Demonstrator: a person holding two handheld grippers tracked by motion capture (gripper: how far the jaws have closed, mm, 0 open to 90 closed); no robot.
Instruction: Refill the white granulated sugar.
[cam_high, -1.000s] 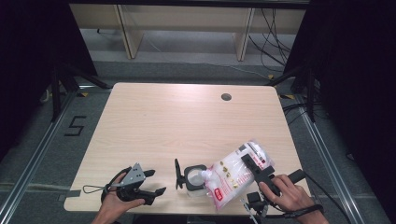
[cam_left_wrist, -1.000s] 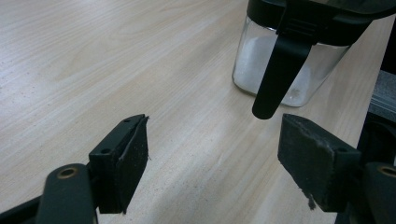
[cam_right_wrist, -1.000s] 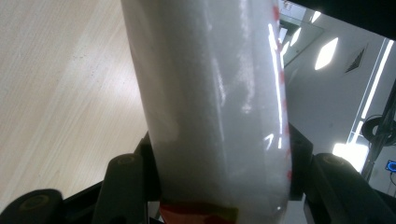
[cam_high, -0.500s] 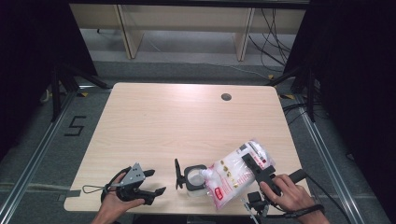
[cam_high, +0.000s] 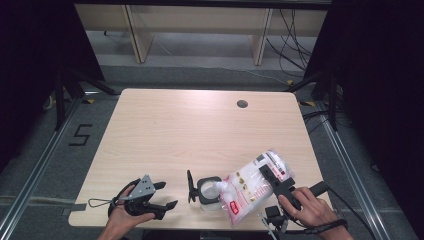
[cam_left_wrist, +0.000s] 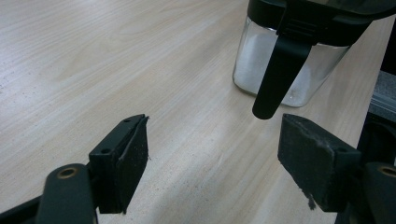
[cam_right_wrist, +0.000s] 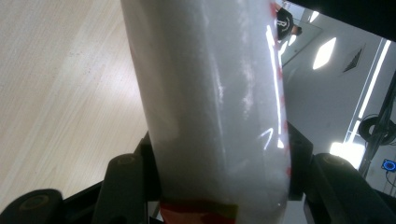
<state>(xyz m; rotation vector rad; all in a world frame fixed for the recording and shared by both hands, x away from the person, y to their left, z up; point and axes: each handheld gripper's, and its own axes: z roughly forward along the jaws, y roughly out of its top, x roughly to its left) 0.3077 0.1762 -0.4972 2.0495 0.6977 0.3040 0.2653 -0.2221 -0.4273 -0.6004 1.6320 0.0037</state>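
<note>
A clear plastic bag (cam_high: 252, 186) of white granules with red print lies tilted at the table's front right, its lower end over the mouth of a glass jar (cam_high: 209, 193). My right gripper (cam_high: 270, 176) is shut on the bag (cam_right_wrist: 219, 102), which stands up between its jaws. The jar (cam_left_wrist: 285, 65) has a black rim, and its black lid (cam_high: 190, 186) is flipped open to the left; white granules lie inside it. My left gripper (cam_high: 167, 195) rests near the front left edge with its jaws open and empty (cam_left_wrist: 215, 158), aimed at the jar.
The light wooden table (cam_high: 200, 135) has a round cable hole (cam_high: 242, 104) at the back right. Dark floor, black frame legs and cables surround it. Both hands sit close to the table's front edge.
</note>
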